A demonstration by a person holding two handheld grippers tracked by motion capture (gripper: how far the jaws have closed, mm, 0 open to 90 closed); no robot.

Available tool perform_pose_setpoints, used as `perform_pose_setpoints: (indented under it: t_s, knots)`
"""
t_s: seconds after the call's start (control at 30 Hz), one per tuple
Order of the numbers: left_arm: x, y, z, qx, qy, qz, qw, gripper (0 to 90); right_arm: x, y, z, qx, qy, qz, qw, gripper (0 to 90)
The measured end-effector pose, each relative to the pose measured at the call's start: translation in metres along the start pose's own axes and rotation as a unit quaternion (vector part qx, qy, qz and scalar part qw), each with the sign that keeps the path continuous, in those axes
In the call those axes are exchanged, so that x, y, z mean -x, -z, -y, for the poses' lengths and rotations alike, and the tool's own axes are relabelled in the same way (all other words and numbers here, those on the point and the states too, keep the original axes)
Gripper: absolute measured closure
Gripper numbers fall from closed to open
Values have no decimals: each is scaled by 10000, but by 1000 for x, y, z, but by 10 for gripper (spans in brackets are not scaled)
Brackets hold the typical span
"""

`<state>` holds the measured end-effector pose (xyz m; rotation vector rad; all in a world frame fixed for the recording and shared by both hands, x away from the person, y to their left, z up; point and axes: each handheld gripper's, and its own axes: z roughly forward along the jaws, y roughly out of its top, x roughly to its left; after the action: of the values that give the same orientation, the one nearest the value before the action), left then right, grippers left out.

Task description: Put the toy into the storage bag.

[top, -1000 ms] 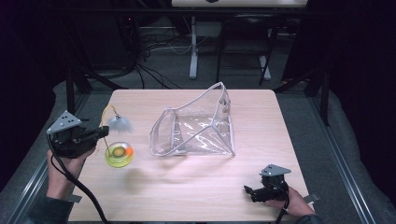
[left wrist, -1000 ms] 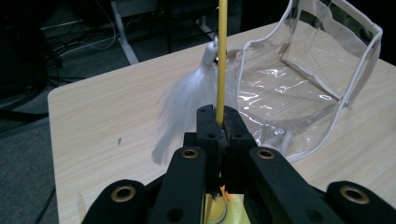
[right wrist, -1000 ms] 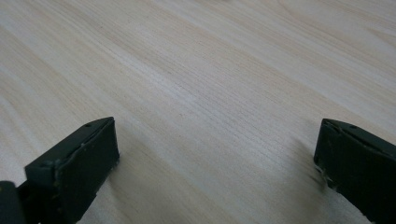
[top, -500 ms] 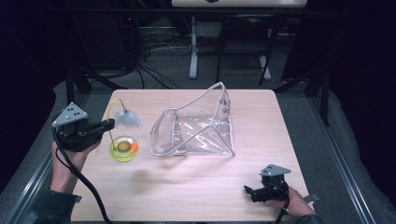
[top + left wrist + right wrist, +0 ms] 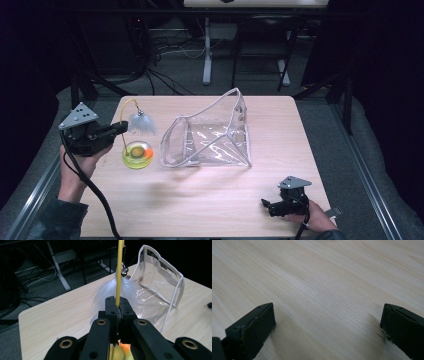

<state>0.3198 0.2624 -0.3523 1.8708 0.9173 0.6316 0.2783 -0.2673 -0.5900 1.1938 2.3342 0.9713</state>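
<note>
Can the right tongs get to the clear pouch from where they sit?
Probably yes: the right tongs are open with bare table between them and the clear pouch.

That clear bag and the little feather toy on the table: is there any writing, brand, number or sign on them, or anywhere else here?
None can be read.
Clear bag: plain plastic with white trim, no print.
Feather toy: yellow stem, white feather, yellow and orange base, no label.
Left tool, shut on the toy's stem: plain black, no marking.
Right tool, open over the table: plain black, no marking.
</note>
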Motion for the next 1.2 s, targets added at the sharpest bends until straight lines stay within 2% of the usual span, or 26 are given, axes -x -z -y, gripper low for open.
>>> perform_pose_setpoints:
  t_s: [0.67,1.2]
  knots:
    - [6,-18,-18,25,-118,185,9998,880,0,0,0,-3,0,0,10000,0]
    - [15,-36,-37,71,-292,329,9990,880,0,0,0,-1,0,-4,10000,0]
